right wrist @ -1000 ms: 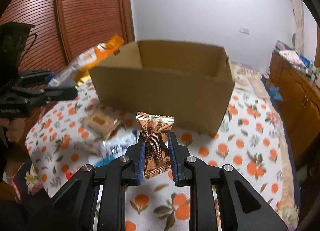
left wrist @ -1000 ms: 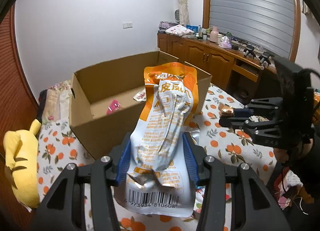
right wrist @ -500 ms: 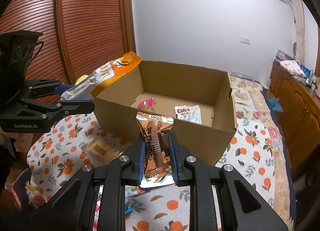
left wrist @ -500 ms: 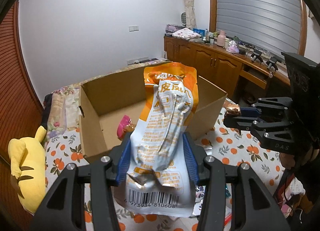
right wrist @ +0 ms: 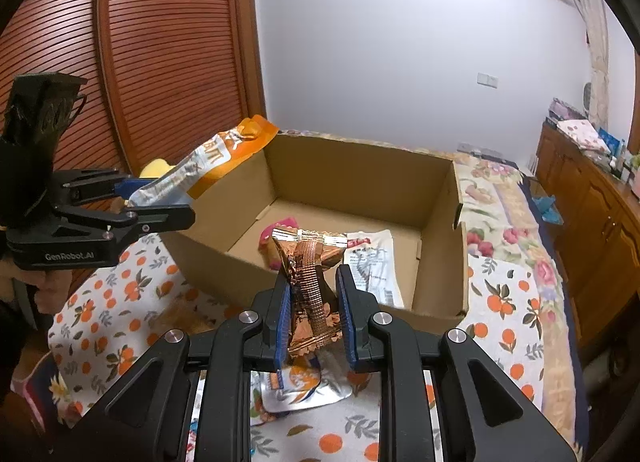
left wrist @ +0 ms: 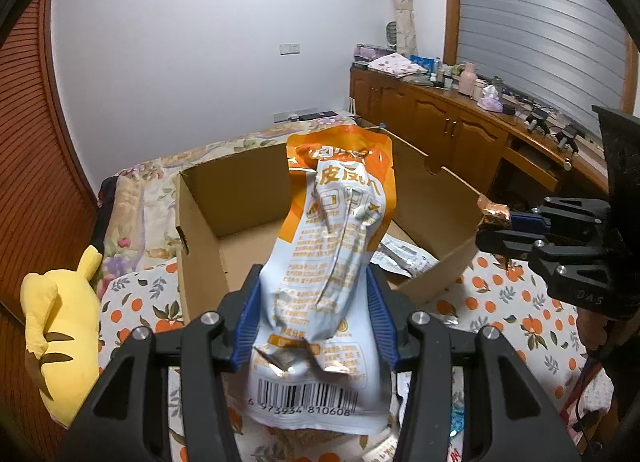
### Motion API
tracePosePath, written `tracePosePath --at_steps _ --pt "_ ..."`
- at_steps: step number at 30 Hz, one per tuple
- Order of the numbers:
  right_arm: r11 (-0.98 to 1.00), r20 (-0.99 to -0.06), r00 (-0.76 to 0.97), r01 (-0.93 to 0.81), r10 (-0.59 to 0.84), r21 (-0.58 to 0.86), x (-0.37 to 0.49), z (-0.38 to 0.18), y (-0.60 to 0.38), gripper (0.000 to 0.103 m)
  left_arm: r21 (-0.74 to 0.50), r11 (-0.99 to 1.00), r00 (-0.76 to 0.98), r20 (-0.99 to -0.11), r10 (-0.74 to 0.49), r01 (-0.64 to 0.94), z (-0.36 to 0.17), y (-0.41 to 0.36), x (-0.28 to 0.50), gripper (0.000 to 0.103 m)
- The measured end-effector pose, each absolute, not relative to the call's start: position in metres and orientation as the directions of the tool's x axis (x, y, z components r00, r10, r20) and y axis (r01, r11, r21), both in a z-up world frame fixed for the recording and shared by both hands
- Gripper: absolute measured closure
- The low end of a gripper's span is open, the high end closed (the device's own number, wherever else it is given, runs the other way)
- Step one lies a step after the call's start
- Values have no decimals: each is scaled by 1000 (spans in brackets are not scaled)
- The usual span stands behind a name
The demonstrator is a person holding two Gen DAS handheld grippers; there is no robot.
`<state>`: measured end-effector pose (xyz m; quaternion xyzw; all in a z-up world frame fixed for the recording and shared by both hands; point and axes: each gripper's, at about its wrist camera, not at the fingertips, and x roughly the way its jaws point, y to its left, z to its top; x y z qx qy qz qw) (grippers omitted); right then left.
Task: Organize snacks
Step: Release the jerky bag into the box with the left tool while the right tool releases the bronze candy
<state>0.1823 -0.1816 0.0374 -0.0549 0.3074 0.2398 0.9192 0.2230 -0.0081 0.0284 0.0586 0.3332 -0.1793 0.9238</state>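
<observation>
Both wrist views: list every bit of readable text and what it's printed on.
"6 973934 810608": barcode on the orange-and-white snack pouch in the left gripper.
"GenRobot.AI": left gripper's body, seen from the right wrist.
"DAS": right gripper body, partly cut off.
Pouch's Chinese lettering and the white packet in the cardboard box: too blurred.

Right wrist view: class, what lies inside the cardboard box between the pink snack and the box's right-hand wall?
A white snack packet lies flat on the floor of the cardboard box, between the pink snack and that wall; the right wrist view shows it.
</observation>
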Motion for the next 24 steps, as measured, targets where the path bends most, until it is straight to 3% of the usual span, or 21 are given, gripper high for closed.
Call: tracePosePath --at_steps 24 --pt "901 -653 659 -425 374 86 233 26 -187 83 29 939 662 -716 -221 344 10 -26 276 48"
